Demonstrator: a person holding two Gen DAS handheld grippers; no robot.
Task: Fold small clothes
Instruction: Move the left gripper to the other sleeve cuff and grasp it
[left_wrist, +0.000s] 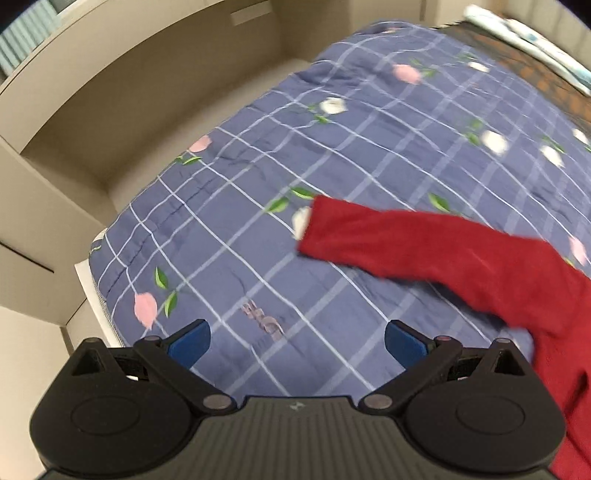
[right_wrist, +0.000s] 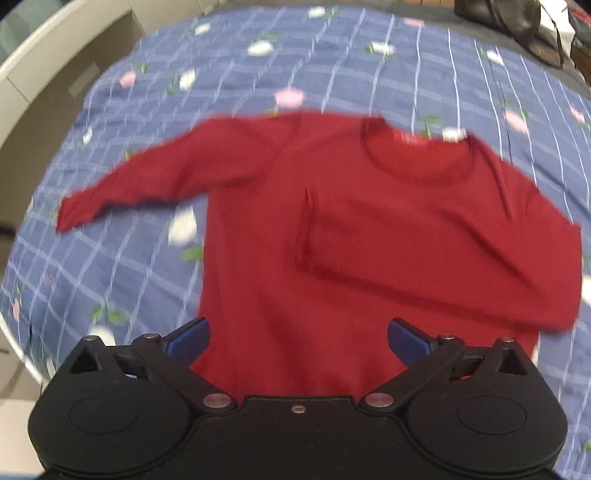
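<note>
Blue checked bedding with a flower print (right_wrist: 406, 66) covers the bed, and on it lies the red long-sleeved top (right_wrist: 280, 229), face up with its neckline away from the right camera. One sleeve is already folded across the chest (right_wrist: 443, 251); the other sleeve (left_wrist: 424, 243) lies stretched out flat to the side, its cuff on bare bedding.

Both pairs of tongs stand wide open and hold nothing. The right tongs (right_wrist: 297, 341) hover over the lower body of the top; the left tongs (left_wrist: 297, 341) hang above bare bedding beside the outstretched sleeve.

Judging from this, the spread sleeve is next. It would go best pinched close to the cuff, through both layers, and carried across level so it lands parallel to the folded one without dragging the body.

Only the right view shows the whole garment and the finished fold. The left view alone shows pale cabinets (left_wrist: 110, 110) beyond the bed's edge.
</note>
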